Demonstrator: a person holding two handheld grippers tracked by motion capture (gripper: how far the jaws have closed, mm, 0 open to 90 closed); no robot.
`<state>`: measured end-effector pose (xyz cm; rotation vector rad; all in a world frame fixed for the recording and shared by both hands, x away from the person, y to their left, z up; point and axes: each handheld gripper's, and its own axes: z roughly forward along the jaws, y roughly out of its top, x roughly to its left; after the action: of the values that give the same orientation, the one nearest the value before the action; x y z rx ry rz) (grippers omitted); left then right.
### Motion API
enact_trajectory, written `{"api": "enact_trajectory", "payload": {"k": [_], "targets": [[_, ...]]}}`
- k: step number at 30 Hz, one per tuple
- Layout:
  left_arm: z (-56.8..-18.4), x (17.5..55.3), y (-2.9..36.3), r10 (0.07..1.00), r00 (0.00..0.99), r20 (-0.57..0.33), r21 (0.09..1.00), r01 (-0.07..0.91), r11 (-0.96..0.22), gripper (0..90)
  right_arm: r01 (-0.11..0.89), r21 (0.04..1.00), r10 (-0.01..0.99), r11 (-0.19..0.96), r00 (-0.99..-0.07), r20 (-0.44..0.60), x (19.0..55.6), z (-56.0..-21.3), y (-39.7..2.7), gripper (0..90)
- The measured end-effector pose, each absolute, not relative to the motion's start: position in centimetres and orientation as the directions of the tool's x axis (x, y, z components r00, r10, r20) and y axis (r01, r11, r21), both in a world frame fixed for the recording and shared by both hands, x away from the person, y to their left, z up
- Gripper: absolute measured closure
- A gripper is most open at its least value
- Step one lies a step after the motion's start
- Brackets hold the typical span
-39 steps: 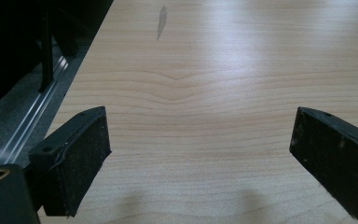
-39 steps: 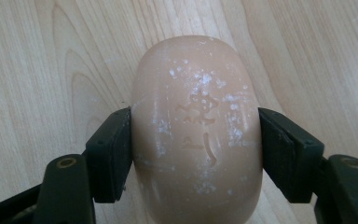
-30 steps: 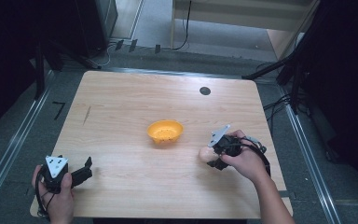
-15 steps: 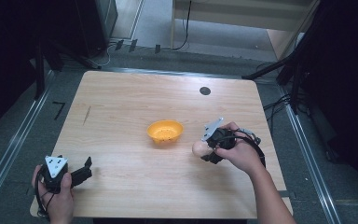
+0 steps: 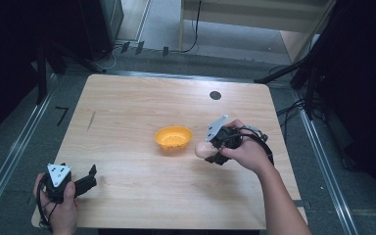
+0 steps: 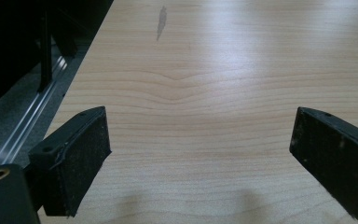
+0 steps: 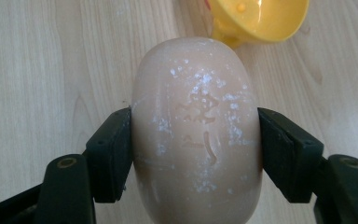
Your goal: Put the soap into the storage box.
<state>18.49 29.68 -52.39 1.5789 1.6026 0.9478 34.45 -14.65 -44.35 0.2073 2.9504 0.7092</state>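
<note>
A pale peach, oval bar of soap [image 7: 196, 135] with a stamped mark and white powdery flecks is clamped across its width between the two black jaws of the right gripper [image 7: 196, 149]; both pads are pressed flat against its sides. In the high view the right gripper [image 5: 214, 148] is seen held by the right hand [image 5: 245, 152] over the right half of the light wooden worktop [image 5: 127, 112], with the soap [image 5: 202, 150] at its tip, just beside a small orange-yellow plastic bowl [image 5: 174, 138] near the worktop's centre. Whether the soap is touching the worktop cannot be told. In the right gripper view the bowl's rim [image 7: 261, 18] is seen just beyond the soap.

The left gripper [image 5: 89, 177] is held by the left hand [image 5: 58, 208] at the near left corner. Its jaws are spread wide, with only bare wood between them in the left gripper view.

A small dark round mark [image 5: 215, 95] is noted near the far edge.
</note>
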Motion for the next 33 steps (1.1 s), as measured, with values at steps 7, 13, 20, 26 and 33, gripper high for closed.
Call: {"api": "enact_trajectory", "payload": {"k": [7,13,20,26,33], "targets": [[-52.4,18.5,29.6,0.999,-0.027,0.026,0.864,0.503,-0.009,5.1,0.071,0.466,0.116,0.882,-0.991,-0.069,35.4,-43.2,-13.3,32.8],[-52.4,18.5,29.6,0.999,-0.028,0.029,0.864,0.504,-0.011,5.1,0.039,0.458,0.08,0.888,-0.994,-0.069,36.0,-42.3,-12.0,32.8],[-52.4,18.5,29.6,0.999,-0.027,0.028,0.864,0.503,-0.01,5.1,0.04,0.466,0.074,0.884,-0.996,-0.056,37.3,-42.3,-11.0,32.8],[-52.4,18.5,29.7,0.999,-0.025,0.023,0.865,0.502,-0.007,5.1,0.02,0.467,0.057,0.884,-0.996,-0.064,38.1,-42.4,-9.9,32.8],[-52.4,18.5,29.8,1.0,-0.029,0.009,0.867,0.497,0.006,5.1,0.029,0.489,0.062,0.872,-0.997,-0.051,39.1,-43.2,-8.7,32.8]]}}
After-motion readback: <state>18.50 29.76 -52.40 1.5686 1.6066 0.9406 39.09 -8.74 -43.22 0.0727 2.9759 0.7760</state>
